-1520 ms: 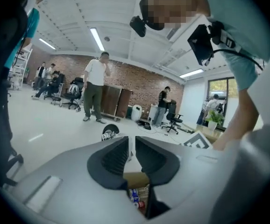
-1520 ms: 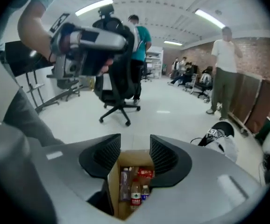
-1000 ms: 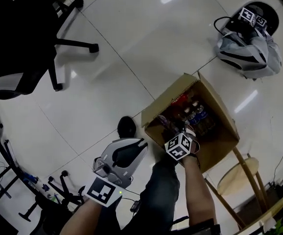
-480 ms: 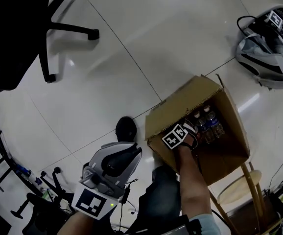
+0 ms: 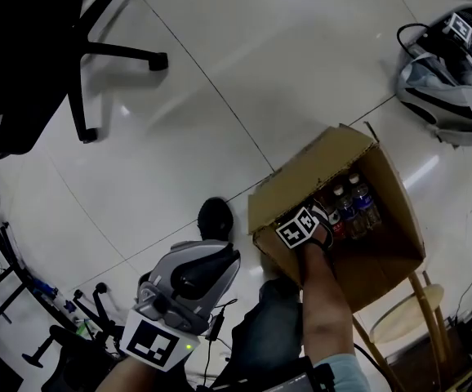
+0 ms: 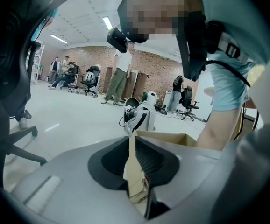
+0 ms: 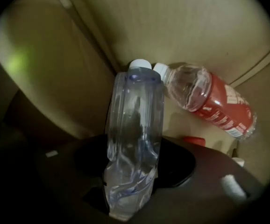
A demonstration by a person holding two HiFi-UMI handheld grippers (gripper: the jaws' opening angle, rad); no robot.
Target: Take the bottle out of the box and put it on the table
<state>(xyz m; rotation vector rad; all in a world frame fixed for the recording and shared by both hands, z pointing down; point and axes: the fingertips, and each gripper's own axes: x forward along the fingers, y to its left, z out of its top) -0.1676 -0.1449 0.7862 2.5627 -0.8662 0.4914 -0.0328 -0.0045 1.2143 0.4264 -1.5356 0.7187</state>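
Note:
An open cardboard box (image 5: 285, 190) stands on the floor with several bottles (image 5: 354, 204) in it. My right gripper (image 5: 303, 229) points steeply down into the box, and its marker cube shows at the near wall. In the right gripper view a clear bottle (image 7: 135, 106) with a white cap stands between the jaws of the right gripper (image 7: 134, 148). The jaws are closing and press on its creased lower part. A red-labelled bottle (image 7: 214, 101) lies beside it against the box wall. My left gripper (image 5: 218, 258) hangs left of the box, shut and holding nothing.
A black office chair (image 5: 24, 47) stands at the upper left. A grey and white bag (image 5: 444, 84) lies at the upper right. A round wooden stool (image 5: 403, 317) stands just right of the box. A dark shoe (image 5: 215, 216) rests by the box's left corner.
My right gripper has gone down from above the box's rim into the box, onto the clear bottle. The left gripper has sunk a little.

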